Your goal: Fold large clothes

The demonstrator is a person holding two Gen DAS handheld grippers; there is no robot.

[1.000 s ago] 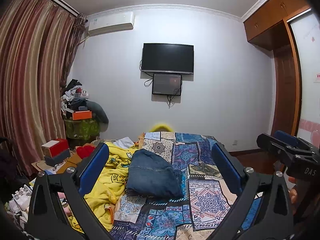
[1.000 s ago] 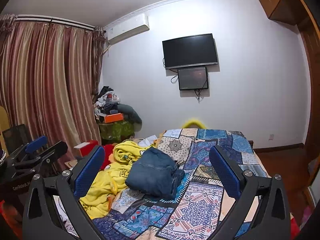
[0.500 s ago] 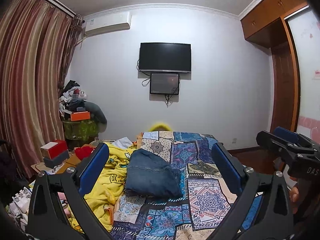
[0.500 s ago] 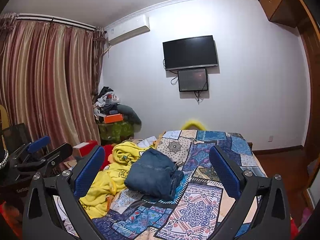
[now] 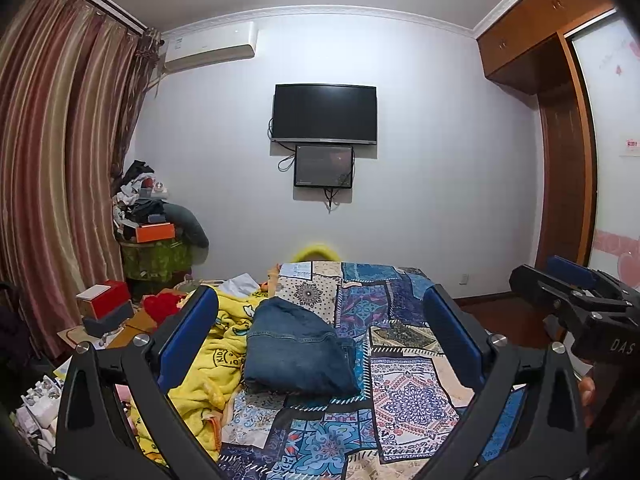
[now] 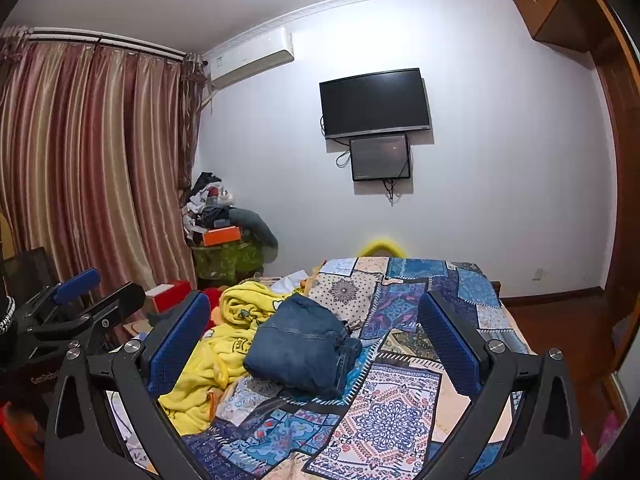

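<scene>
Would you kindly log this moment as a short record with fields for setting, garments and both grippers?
setting: bedroom, bed with patchwork quilt
folded garment: denim jeans lying folded on the quilt
other garment: yellow blanket crumpled beside the jeans, toward the curtain side
left gripper: open, empty, raised above the bed
right gripper: open, empty, raised above the bed
wall: dark TV, smaller screen beneath

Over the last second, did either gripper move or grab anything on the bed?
Nothing was grabbed or let go. Both views only drifted slightly. The left gripper and right gripper stay open and empty above the bed, and the folded jeans and yellow blanket lie where they were on the patchwork cover.
</scene>
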